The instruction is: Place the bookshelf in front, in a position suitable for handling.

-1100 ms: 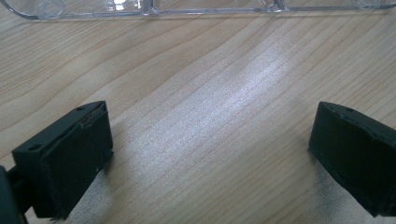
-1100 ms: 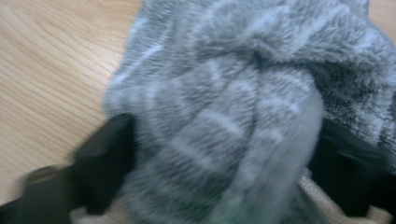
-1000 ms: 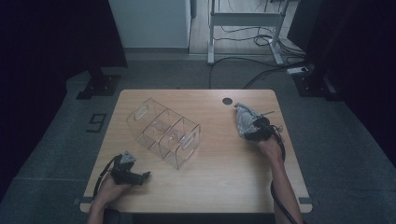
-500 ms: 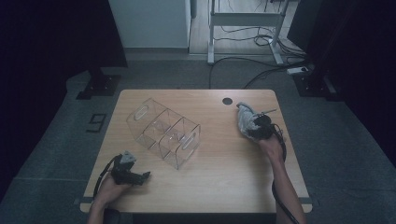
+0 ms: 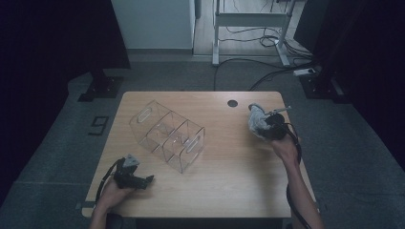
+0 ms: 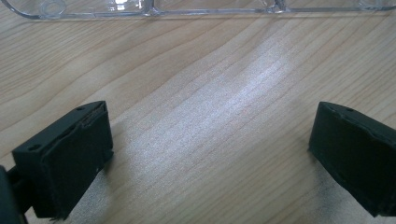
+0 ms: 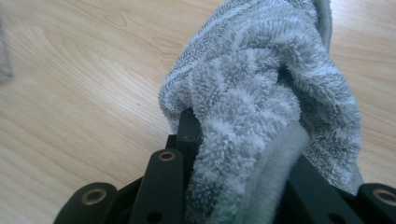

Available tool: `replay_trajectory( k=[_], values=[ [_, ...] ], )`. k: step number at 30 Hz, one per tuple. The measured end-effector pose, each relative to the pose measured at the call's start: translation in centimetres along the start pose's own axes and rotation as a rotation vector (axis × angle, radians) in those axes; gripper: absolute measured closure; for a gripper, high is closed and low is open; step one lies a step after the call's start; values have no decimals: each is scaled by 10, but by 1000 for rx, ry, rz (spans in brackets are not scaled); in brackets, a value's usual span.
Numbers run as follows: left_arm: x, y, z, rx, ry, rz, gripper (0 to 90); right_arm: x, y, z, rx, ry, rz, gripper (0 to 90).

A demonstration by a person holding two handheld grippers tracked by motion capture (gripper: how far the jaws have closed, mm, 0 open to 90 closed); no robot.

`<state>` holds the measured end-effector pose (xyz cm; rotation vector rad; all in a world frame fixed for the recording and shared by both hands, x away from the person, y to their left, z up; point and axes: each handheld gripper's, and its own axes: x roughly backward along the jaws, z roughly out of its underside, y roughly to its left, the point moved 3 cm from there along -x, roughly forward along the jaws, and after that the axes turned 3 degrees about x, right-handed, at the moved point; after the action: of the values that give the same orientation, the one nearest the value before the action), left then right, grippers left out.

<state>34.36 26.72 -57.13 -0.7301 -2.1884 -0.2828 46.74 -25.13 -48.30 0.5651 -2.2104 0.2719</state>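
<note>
Item: grey cloth [image 7: 261, 102], clamped in my right gripper [image 5: 267, 128] at the table's [image 5: 229, 191] 2 o'clock; its jaws have just been closing on it. Left gripper [image 5: 138, 180], 8 o'clock, jaws apart, idle. Pickup looks done; clear organizer [image 5: 167, 136] not yet wiped, I judge.

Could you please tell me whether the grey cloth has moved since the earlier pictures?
Yes. The grey cloth, clamped in the right gripper whose jaws have just been closing, has risen off the table and shifted slightly towards the round hole near the far edge.

Grey towel [image 7: 261, 93] pinched in the right tool [image 7: 233, 177]
</note>
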Motion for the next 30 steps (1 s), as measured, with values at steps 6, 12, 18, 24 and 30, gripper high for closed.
replay_trajectory(
  k=[6, 12, 18, 24, 30],
  values=[
    [0, 0, 0, 1, 0, -2, 0, 17, 7, -6, 25, -6, 3, 730],
    [0, 0, 0, 2, 0, -2, 0, 33, 15, -8, 42, -7, -1, 730],
    [0, 0, 0, 3, 0, -2, 0, 47, 24, -2, 60, -3, -11, 730],
    [0, 0, 0, 4, 0, -3, 0, 66, 35, 9, 75, -14, -20, 730],
    [0, 0, 0, 2, 0, -3, 0, 86, 47, 20, 90, -34, -19, 730]
  ],
)
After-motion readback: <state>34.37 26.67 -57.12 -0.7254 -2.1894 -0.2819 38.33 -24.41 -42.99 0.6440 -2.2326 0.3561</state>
